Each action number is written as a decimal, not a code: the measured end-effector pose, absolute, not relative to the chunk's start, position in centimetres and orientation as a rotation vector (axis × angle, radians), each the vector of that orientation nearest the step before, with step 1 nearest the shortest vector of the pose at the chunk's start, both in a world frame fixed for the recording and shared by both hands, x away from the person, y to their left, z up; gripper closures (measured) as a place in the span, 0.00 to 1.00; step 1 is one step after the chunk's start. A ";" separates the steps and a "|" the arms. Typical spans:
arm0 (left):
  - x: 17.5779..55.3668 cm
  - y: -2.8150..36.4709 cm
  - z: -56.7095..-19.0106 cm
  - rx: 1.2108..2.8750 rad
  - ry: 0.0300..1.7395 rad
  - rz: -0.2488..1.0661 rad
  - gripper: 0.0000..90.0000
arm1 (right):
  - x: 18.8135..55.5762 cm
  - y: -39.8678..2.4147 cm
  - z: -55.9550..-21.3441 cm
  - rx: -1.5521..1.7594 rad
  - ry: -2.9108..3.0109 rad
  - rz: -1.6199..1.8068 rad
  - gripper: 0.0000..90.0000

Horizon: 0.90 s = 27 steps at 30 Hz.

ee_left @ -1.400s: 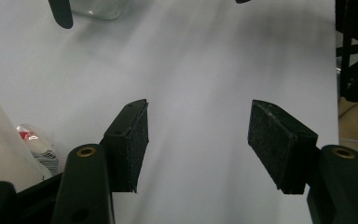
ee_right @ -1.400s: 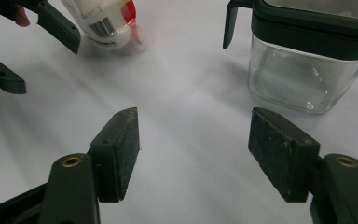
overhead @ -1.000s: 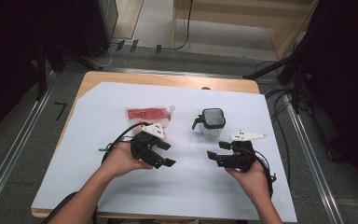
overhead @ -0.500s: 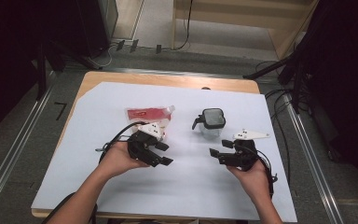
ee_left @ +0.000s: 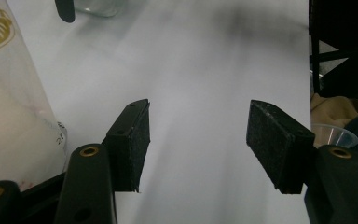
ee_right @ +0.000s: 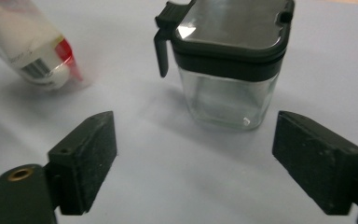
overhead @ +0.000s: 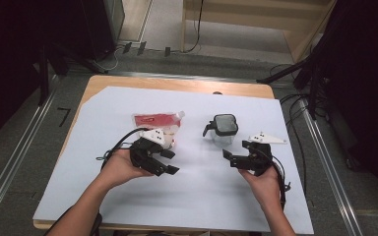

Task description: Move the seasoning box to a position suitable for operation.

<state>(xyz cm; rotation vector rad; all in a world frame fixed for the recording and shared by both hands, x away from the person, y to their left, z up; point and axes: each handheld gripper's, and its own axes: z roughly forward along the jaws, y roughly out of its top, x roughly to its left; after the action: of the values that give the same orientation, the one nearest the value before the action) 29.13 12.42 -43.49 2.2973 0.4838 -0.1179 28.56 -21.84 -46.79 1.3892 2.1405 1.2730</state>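
Right gripper view puts my right claw spread wide, its jaws having just been opening, with nothing between them; the glass jar stands upright a little beyond, lid shut, untouched. My left claw is spread too and empty, with the pouch just beside its left jaw. From the high view I judge the work barely begun: the jar sits closed and empty, near the right claw, the pouch lies flat and sealed past the left claw, and grasping, opening and filling all remain. I count one jar, one pouch, two claws on the desk.
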 end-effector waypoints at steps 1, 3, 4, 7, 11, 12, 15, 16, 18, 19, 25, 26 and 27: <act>29.1 12.5 -43.5 2.291 0.485 -0.126 0.45 | 28.8 -21.8 -46.8 1.400 2.117 1.276 0.15; 29.0 12.8 -43.4 2.297 0.496 -0.113 0.45 | 29.3 -21.7 -46.8 1.435 2.078 1.254 0.15; 29.0 12.9 -43.4 2.288 0.495 -0.118 0.45 | 29.7 -21.5 -46.9 1.446 2.065 1.245 0.15; 28.8 13.2 -43.3 2.283 0.509 -0.107 0.44 | 30.2 -21.5 -47.1 1.447 2.060 1.247 0.13; 28.5 13.4 -43.3 2.282 0.510 -0.101 0.44 | 31.0 -21.2 -47.4 1.443 2.045 1.250 0.12; 28.4 13.5 -43.3 2.284 0.505 -0.098 0.44 | 31.2 -21.0 -47.5 1.450 2.039 1.235 0.12; 28.4 13.7 -43.1 2.258 0.499 -0.108 0.44 | 31.8 -20.5 -47.7 1.488 2.011 1.179 0.09; 28.4 13.8 -43.0 2.254 0.503 -0.109 0.44 | 32.2 -20.3 -47.8 1.482 1.996 1.175 0.07; 28.4 13.8 -43.1 2.252 0.510 -0.109 0.44 | 32.5 -20.1 -47.7 1.487 1.993 1.205 0.06; 28.4 13.8 -43.1 2.252 0.510 -0.109 0.44 | 32.5 -20.1 -47.7 1.487 1.993 1.205 0.06; 28.4 13.5 -43.2 2.258 0.501 -0.119 0.44 | 33.2 -19.1 -48.3 1.469 1.981 1.155 0.00; 28.4 13.5 -43.2 2.264 0.494 -0.122 0.44 | 33.2 -19.0 -48.3 1.477 1.980 1.146 0.00; 28.4 13.4 -43.2 2.265 0.496 -0.123 0.44 | 33.4 -18.9 -48.5 1.478 1.987 1.139 0.00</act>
<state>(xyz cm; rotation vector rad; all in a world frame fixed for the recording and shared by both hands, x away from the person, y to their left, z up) 28.43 13.38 -43.25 2.2652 0.4956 -0.1228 33.42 -18.94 -48.48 1.4784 1.9873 1.1393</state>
